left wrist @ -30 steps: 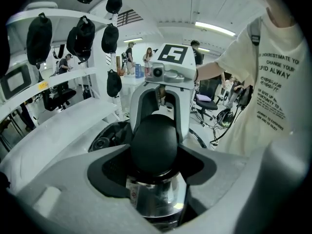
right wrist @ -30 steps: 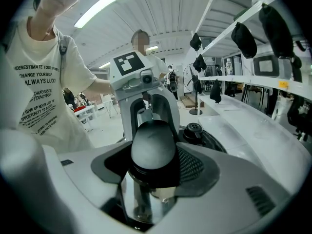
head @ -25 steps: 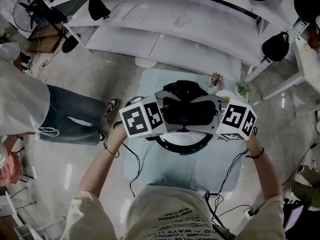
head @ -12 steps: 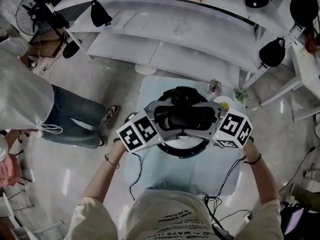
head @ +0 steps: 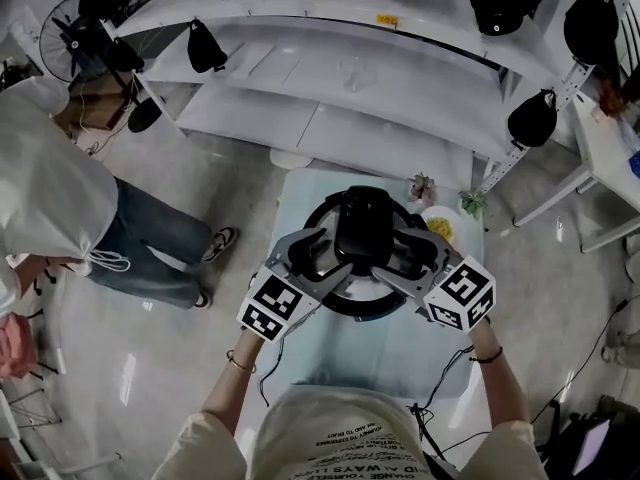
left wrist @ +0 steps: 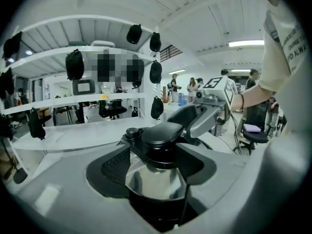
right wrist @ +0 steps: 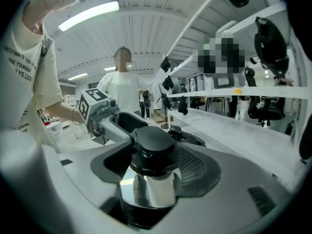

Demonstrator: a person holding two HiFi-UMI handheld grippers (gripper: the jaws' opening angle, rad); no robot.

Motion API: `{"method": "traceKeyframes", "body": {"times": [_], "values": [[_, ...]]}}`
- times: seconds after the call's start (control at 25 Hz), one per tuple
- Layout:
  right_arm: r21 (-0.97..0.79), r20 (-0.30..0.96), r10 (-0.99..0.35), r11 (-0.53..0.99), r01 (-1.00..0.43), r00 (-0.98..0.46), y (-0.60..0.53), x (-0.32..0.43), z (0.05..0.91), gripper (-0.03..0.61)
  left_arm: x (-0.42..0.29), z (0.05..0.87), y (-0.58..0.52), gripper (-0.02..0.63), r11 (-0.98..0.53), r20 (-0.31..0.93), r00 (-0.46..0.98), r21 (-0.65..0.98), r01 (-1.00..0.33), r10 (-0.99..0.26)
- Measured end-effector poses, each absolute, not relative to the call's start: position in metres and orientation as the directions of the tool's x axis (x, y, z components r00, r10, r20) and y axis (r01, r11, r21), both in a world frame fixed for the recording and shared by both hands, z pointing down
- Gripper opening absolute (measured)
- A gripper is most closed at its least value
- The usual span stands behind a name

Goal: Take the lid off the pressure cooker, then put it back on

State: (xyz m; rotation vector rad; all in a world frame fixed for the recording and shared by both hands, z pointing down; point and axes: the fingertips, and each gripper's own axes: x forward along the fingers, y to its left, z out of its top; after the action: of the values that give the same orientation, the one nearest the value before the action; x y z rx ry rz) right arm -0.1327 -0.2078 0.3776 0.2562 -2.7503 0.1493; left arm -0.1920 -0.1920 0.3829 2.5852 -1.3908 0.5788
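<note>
Two grippers [head: 325, 255] [head: 396, 256] clamp lid [head: 362, 226] over pressure cooker [head: 352, 314].

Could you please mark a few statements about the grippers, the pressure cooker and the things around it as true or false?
1. The left gripper and the right gripper both have their jaws closed on the black lid handle. True.
2. The pressure cooker stands on a white shelf. False: it stands on the light blue table.
3. A plate with something yellow on it lies on the table beside the cooker. True.
4. The right gripper hangs off to the side, holding nothing. False: it grips the lid handle from the side opposite the left gripper.
</note>
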Motion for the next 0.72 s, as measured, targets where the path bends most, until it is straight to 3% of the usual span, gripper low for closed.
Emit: {"method": "traceKeyframes", "body": {"times": [0.2, 0.28, 0.44, 0.72], "values": [[-0.089, 0.275, -0.295, 0.94, -0.329, -0.915, -0.2, -0.115, 0.364, 0.276, -0.198, 0.375, -0.172, 0.287, -0.469, 0.359, 0.427, -0.035, -0.882, -0.83], [-0.104, 0.232, -0.332, 0.926, -0.362, -0.914, -0.193, -0.107, 0.356, 0.257, -0.197, 0.37, -0.163, 0.25, -0.436, 0.339, 0.4, -0.034, -0.899, -0.852], [-0.122, 0.178, -0.379, 0.907, -0.402, -0.908, -0.178, -0.095, 0.346, 0.182, -0.192, 0.359, -0.146, 0.141, -0.384, 0.288, 0.358, -0.038, -0.923, -0.888], [-0.138, 0.115, -0.491, 0.853, -0.503, -0.864, -0.166, -0.066, 0.334, 0.052, -0.179, 0.343, -0.128, 0.074, -0.383, 0.23, 0.369, -0.019, -0.923, -0.901]]}}
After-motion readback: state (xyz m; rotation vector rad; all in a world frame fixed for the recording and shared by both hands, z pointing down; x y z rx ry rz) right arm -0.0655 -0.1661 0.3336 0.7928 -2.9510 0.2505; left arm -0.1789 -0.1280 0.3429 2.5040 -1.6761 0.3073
